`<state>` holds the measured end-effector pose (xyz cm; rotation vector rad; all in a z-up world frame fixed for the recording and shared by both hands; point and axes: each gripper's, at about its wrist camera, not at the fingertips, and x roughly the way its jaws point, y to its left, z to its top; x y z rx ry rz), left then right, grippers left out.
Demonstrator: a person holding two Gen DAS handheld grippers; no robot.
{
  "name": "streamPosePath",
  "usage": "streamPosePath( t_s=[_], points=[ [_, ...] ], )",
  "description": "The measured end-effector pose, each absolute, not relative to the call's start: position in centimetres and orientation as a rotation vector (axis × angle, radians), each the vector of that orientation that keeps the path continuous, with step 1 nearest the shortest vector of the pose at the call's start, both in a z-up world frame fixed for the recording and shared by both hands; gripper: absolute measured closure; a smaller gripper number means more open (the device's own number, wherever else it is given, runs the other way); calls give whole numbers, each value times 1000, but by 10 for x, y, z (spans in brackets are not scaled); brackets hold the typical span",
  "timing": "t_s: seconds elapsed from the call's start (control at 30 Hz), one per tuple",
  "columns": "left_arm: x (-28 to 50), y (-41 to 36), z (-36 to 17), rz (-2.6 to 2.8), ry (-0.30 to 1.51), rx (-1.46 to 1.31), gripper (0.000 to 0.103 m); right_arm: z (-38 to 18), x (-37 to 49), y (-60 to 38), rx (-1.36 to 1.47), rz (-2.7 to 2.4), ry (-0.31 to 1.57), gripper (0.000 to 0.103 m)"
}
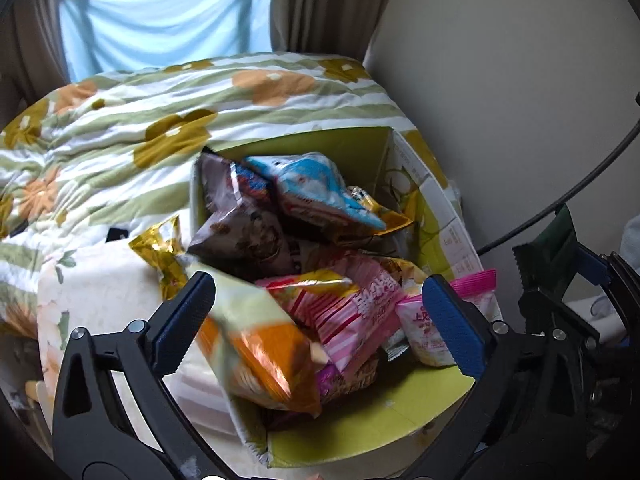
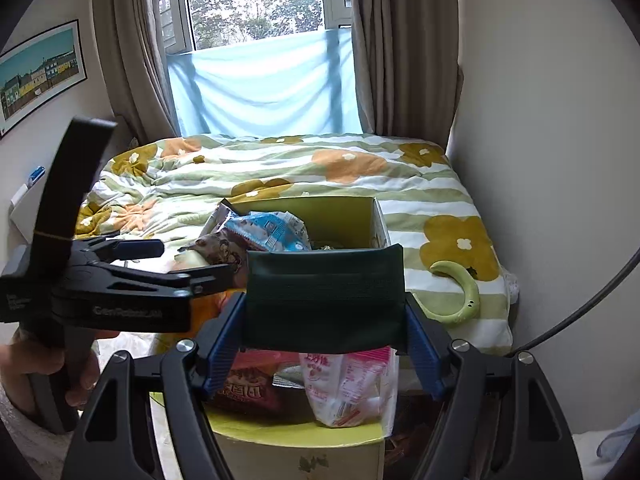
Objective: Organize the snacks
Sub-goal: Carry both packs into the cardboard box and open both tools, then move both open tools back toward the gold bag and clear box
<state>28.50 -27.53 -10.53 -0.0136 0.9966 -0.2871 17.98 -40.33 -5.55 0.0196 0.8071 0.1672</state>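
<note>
A bed covered by a green-striped, flowered quilt is seen filling the middle of the room. At 12 o'clock a window is framed by brown curtains, its lower part draped with pale blue cloth. A framed picture is hung at 10 o'clock; a plain wall stands at 3 o'clock.

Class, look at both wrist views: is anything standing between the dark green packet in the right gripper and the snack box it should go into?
Nothing visible blocks it. The right gripper holds the dark green packet above the open-topped green box. The left gripper, open, is over the box's left side, and snacks already fill much of the box.
</note>
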Motion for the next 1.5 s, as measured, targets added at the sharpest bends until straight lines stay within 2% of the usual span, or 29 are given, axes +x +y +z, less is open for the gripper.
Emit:
streamPosePath(
  t_s=[0.53, 0.6, 0.67, 0.73, 1.23, 1.5],
  points=[
    [246, -207, -122, -111, 1050, -79, 1, -82, 240, -395, 53, 288, 883, 32],
    [241, -201, -122, -99, 1050, -83, 1, -88, 245, -397, 74, 280, 902, 26],
    [235, -194, -121, -90, 1045, -91, 1, -91, 245, -399, 95, 269, 900, 7],
    [229, -188, -120, -83, 1042, -95, 1, -93, 240, -403, 107, 254, 883, 2],
    [184, -167, -96, -87, 969, -116, 1, -73, 196, -404, 104, 266, 826, 1],
    [165, -117, -82, -42, 927, -139, 1, -52, 170, -376, 98, 307, 783, 1]
  ],
)
